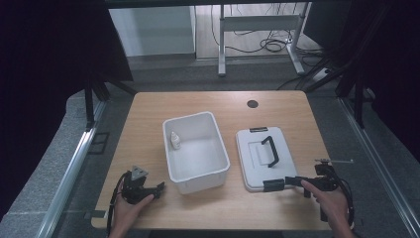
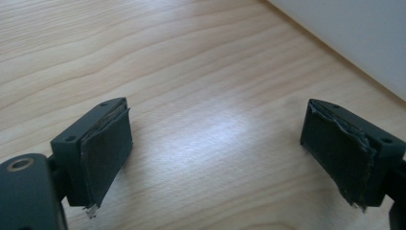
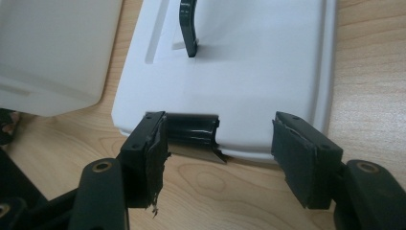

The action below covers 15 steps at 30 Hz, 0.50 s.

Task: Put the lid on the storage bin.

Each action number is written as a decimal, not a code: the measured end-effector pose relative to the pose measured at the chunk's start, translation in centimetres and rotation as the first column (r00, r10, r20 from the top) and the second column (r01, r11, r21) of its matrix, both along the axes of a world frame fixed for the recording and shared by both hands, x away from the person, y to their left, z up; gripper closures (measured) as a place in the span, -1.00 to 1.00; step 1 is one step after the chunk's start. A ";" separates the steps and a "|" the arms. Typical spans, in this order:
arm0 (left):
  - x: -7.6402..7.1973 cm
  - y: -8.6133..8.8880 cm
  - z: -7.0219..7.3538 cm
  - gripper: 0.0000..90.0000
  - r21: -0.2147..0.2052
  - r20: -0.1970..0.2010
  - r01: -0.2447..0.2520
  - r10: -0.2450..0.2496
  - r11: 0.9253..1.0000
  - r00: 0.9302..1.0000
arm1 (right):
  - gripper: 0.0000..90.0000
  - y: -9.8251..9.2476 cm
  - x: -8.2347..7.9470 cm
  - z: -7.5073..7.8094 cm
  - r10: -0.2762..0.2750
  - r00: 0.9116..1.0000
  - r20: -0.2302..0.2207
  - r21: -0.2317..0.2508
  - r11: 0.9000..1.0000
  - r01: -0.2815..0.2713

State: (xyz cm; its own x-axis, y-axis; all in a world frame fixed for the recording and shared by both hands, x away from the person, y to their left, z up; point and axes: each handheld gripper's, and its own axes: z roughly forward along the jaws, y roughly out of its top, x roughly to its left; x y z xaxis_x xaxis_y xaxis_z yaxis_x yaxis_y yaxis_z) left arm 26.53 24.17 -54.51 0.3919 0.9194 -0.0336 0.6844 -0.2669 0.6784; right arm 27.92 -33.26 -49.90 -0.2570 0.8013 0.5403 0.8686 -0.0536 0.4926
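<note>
Near the bin, front edge of table:
Left gripper [image 1: 159, 187]: left of the bin, low over bare wood, jaws spread wide, nothing between them; it looks parked.
Right gripper [image 3: 218, 143]: right of the bin, jaws apart at the lid's near edge, straddling its black latch [image 3: 191, 130]; probably lined up to take hold there.
Lid [image 1: 257, 153]: flat on the table beside the bin, handle [image 1: 270, 150] up, off the bin.
Bin [image 1: 195, 176]: open, mid-table.
Bottle [image 1: 175, 140]: small, white, inside the bin at its far-left wall.

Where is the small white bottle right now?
In the high view, the small white bottle stands inside the white bin at mid-table, against its left wall, left of the lid.
</note>
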 end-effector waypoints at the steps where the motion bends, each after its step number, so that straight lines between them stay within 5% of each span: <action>1: 0.0 0.0 0.0 -0.76 0.000 0.000 0.000 0.000 1.000 1.000 | -0.17 0.0 0.0 0.0 0.000 1.000 0.000 0.000 1.000 0.000; 15: -0.3 0.2 0.0 -0.71 -0.001 0.005 0.016 -0.016 1.000 1.000 | -0.17 -0.3 -0.7 0.9 -0.019 1.000 0.019 0.009 1.000 0.019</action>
